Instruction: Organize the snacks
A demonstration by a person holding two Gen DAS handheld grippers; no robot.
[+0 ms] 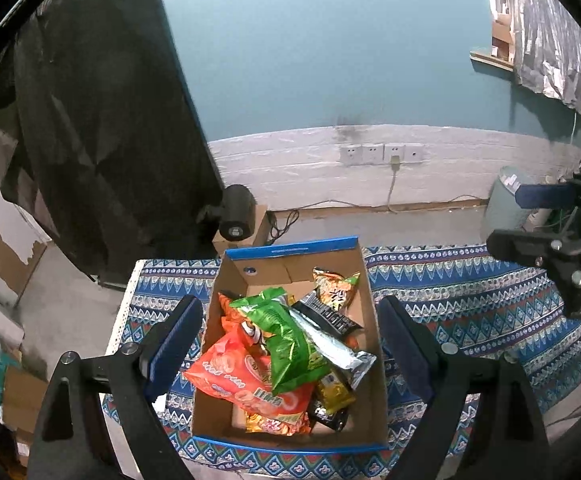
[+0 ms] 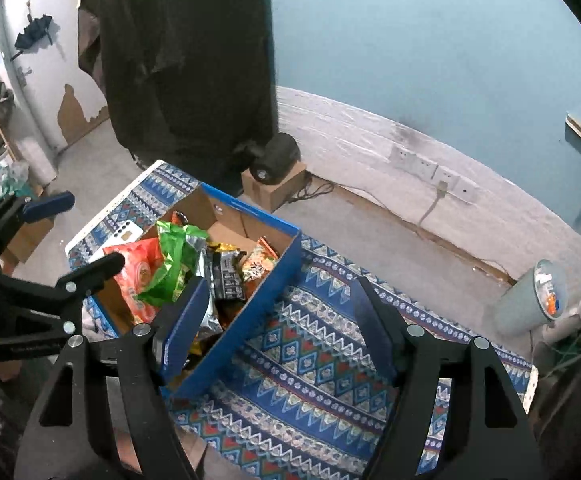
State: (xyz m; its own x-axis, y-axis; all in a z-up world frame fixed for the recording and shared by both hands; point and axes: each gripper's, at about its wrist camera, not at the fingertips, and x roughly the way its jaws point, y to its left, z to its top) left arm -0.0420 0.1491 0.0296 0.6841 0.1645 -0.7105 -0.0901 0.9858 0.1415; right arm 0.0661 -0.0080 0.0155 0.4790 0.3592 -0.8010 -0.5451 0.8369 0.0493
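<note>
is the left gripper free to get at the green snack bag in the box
Probably yes: the left gripper is open and empty above the open-topped cardboard box, and the green snack bag lies on top of the pile, uncovered.

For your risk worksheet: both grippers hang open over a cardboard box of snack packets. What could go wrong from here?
1. The green packet lies across the orange packet and silver packet; a grab may drag up neighbours.
2. The right gripper has one finger over the box wall; closing might pinch the cardboard.
3. The left gripper straddles the whole box, so it may catch several packets.
</note>
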